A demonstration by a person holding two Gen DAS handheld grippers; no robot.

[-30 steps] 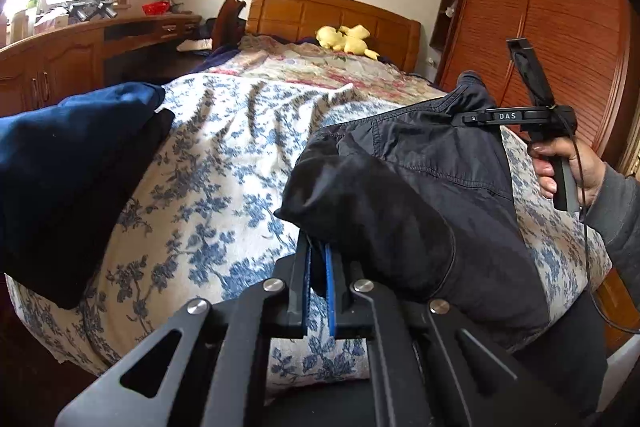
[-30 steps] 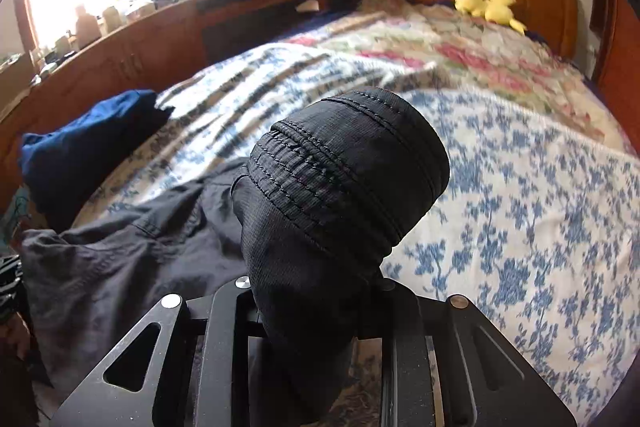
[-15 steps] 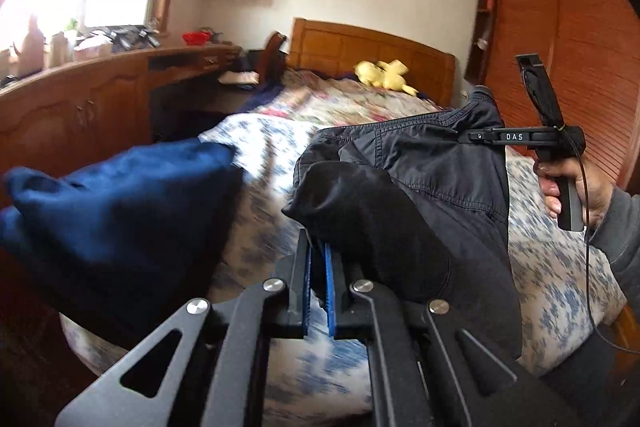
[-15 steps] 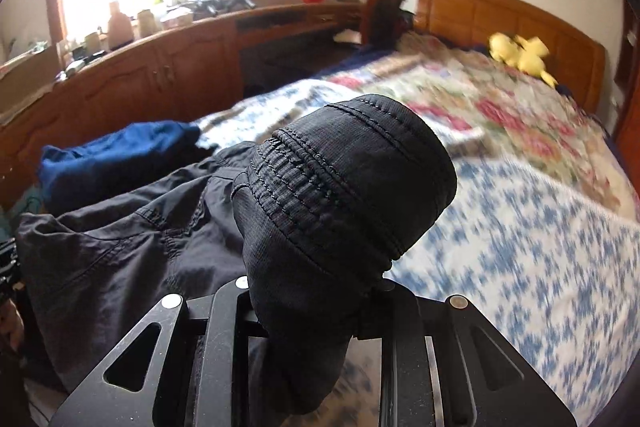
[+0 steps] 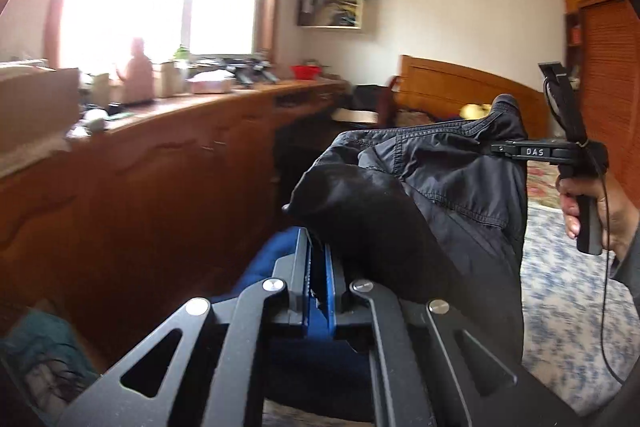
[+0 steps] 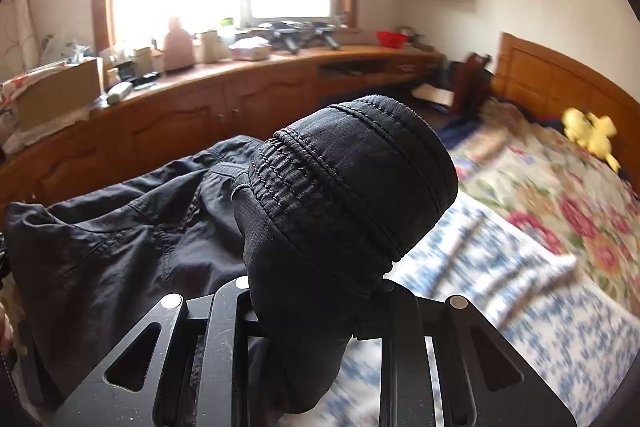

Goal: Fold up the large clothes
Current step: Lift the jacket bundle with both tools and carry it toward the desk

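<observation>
A dark grey pair of trousers (image 5: 452, 187) hangs stretched in the air between my two grippers, above the bed. My left gripper (image 5: 318, 247) is shut on one corner of its waistband, the blue pads pressed together on the cloth. My right gripper (image 6: 316, 291) is shut on the other corner, where the elastic waistband (image 6: 352, 179) bulges over the fingers and hides the tips. The right gripper also shows in the left wrist view (image 5: 516, 149), held in a hand at the right. The rest of the trousers (image 6: 120, 227) drapes to the left in the right wrist view.
The bed with a blue floral sheet (image 6: 540, 339) and a flowered quilt (image 6: 560, 195) lies below and right. A folded blue garment (image 5: 260, 267) sits under my left gripper. A long wooden cabinet (image 5: 160, 167) with clutter runs under the window. A yellow plush toy (image 6: 592, 131) lies by the headboard.
Both grippers have risen and swung left with the trousers, lifting them off the bed. The views now face the cabinet and window. The blue garment has dropped below my left gripper.
</observation>
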